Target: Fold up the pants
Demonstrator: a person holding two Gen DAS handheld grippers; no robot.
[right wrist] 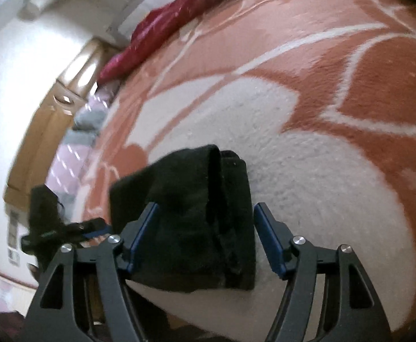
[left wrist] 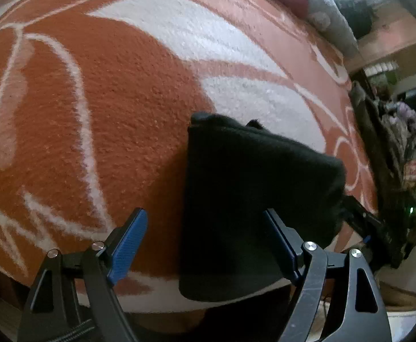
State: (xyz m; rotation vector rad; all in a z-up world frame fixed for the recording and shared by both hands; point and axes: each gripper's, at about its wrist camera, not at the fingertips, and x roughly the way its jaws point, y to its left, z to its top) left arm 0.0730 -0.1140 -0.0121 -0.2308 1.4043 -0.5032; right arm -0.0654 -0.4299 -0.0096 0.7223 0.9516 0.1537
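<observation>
Black pants (left wrist: pixel 253 199) folded into a compact bundle, lying on the orange-and-white blanket (left wrist: pixel 93 114). Left tongs (left wrist: pixel 208 245) spread wide, holding nothing. Right tongs (right wrist: pixel 205 239) also wide apart, straddling the bundle without pinching it.

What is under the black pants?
The black pants lie folded on an orange and white blanket; white fuzzy blanket shows around them. Both the left gripper and the right gripper are open. What lies directly beneath the cloth is covered.
</observation>
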